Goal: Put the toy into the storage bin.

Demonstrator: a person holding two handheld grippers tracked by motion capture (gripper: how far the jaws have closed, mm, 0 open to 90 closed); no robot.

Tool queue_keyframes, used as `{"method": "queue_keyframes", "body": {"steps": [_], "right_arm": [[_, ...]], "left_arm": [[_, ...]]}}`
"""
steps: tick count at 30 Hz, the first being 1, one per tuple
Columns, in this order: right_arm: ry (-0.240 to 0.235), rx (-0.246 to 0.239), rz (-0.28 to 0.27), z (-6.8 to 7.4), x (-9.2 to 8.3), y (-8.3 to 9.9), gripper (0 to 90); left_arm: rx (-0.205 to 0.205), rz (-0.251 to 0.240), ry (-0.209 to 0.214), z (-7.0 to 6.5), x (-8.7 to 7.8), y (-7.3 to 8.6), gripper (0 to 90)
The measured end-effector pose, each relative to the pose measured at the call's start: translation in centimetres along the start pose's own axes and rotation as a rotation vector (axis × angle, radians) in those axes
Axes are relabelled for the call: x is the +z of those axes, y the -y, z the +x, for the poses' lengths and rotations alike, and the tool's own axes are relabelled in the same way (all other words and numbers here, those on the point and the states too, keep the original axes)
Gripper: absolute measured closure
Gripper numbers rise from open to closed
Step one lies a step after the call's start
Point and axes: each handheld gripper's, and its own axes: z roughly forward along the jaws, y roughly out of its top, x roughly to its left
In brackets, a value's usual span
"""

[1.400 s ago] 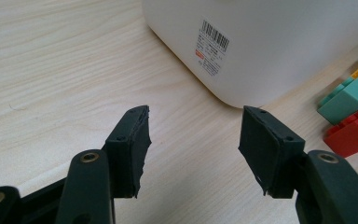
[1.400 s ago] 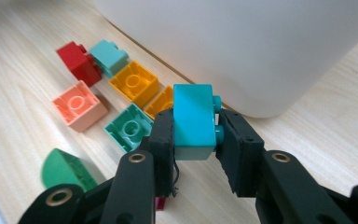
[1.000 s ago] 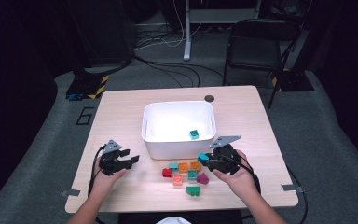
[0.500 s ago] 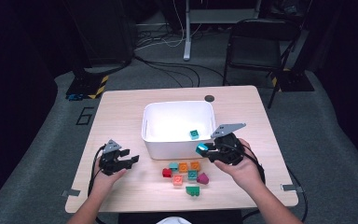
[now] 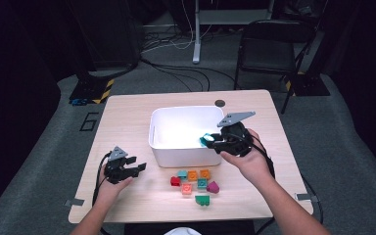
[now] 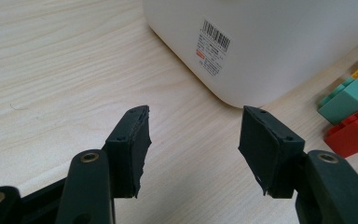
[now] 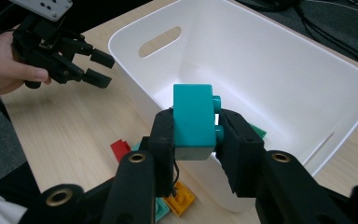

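Teal toy brick, smooth-sided, blocky, with round studs poking out toward the right pad; clamped between the two black jaws of the right gripper, low in the centre of the right gripper view, just over the near rim of the white bin. In the high view, seen as a small teal spot at the bin's right wall, right of frame centre. Another green-teal piece lying on the bin floor behind it. Left gripper gaping wide with nothing between the pads, resting at lower left of the high view. Loose bricks clustered below the bin.

Compared with a second ago: right gripper higher in the frame and closer to the bin wall, away from the brick cluster; left gripper unmoved.
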Motion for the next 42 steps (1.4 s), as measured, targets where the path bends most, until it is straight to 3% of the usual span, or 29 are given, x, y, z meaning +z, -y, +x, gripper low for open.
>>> {"method": "queue_keyframes", "body": {"steps": [19,33,42], "right_arm": [[0.038,0.005,-0.008,-1.1,2.9,-3.3,66.9],[0.066,-0.003,-0.002,-2.0,6.7,-5.0,66.9],[0.103,0.039,0.024,-3.2,9.6,-5.4,66.9]], "left_arm": [[-0.001,0.0,0.002,0.1,0.0,0.0,42.5],[-0.001,0.001,0.004,0.2,0.0,0.0,42.5],[0.001,0.003,0.007,0.2,0.1,0.0,42.5]]}}
